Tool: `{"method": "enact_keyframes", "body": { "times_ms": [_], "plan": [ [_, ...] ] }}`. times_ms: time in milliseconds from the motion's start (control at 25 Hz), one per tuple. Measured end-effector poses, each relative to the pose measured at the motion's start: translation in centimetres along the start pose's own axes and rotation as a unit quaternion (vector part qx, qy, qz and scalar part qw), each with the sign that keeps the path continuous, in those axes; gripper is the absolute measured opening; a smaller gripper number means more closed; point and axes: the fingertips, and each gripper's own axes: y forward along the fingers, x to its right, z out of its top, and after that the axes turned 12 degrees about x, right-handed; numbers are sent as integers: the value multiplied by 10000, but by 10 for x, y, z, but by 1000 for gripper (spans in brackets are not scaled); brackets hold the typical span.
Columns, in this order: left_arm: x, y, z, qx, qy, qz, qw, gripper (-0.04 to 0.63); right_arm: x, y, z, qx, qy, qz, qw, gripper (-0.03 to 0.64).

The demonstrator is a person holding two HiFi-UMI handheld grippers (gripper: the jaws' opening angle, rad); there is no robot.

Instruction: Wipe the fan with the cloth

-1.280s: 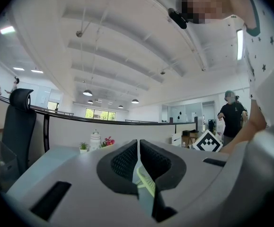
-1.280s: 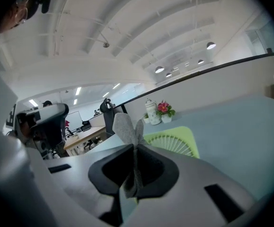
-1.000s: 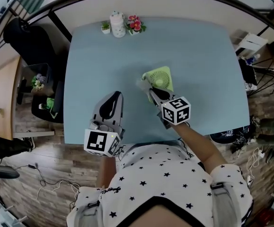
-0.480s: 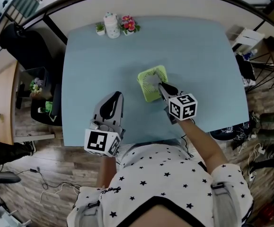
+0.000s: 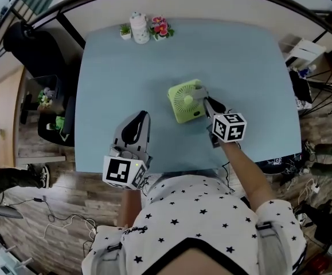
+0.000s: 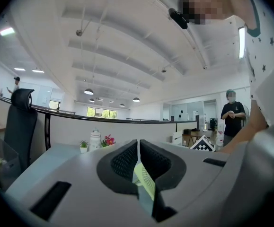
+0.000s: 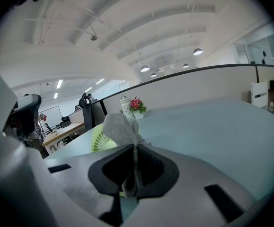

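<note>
Fingers of right gripper point(image 7: 135, 150) clamped on grey cloth point(image 7: 119, 128); left gripper point(image 6: 138, 148) fingers together, empty, at 7 o'clock. Green desk fan point(image 5: 185, 101): table point(image 5: 246, 56) centre, cloth against its 3 o'clock edge. Step: wiping fan. Next, likely: sweep cloth across grille.

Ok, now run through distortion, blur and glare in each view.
Head view: heavy fisheye, the table edges bow, the fan is sharp. Left gripper view: black round vignette, the ceiling beams curve. Right gripper view: same vignette, the cloth slightly soft, no harsh glare.
</note>
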Motion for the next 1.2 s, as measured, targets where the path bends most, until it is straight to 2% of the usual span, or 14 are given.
{"method": "enact_keyframes", "body": {
  "times_ms": [320,480,600,720,960,1200],
  "plan": [
    [9,0,1,50,-5,194,9998,40,-13,-3,8,53,12,322,9995,21],
    [14,-4,2,67,17,309,9995,40,-46,-5,10,59,0,836,9965,21],
    [16,-9,4,70,28,437,9990,40,-75,-1,-2,-126,-76,1285,9916,21],
    [15,-18,5,53,43,611,9981,40,-93,3,-19,-364,-211,1525,9874,21],
    [15,-29,5,19,73,819,9966,40,-92,3,-40,-686,-345,1592,9843,21],
    [29,-22,3,19,67,737,9973,40,-58,-6,-35,-648,-378,1286,9889,21]
  ]
}}
